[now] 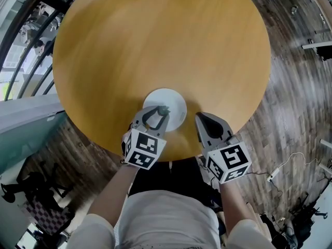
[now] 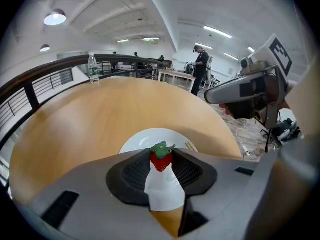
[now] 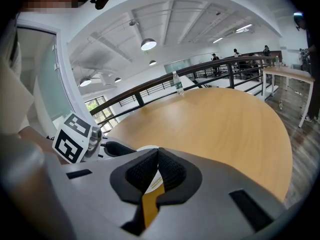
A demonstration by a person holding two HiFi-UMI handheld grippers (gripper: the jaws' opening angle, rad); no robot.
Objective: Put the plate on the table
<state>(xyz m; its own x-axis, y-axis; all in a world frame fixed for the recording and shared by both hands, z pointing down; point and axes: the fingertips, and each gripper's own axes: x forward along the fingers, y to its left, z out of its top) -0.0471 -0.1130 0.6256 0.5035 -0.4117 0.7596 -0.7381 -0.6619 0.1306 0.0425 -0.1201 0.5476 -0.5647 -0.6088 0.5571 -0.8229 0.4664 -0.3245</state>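
While Pinching a Strawberry (image 2: 161, 160) Over the Plate (image 1: 175, 101)

Seen at left: left hand-held gripper (image 1: 157, 111), tilted downward, jaws kept moderately apart by the red, green-capped fruit clamped at their tips. Directly beneath, white plate lying flat on the round wooden worktop (image 1: 155, 40), close to its near edge, fruit over its middle; cannot tell whether touching. Just to the right, beside the plate's rim, right hand-held gripper (image 1: 204, 119) with jaws closed tip to tip, nothing between them.
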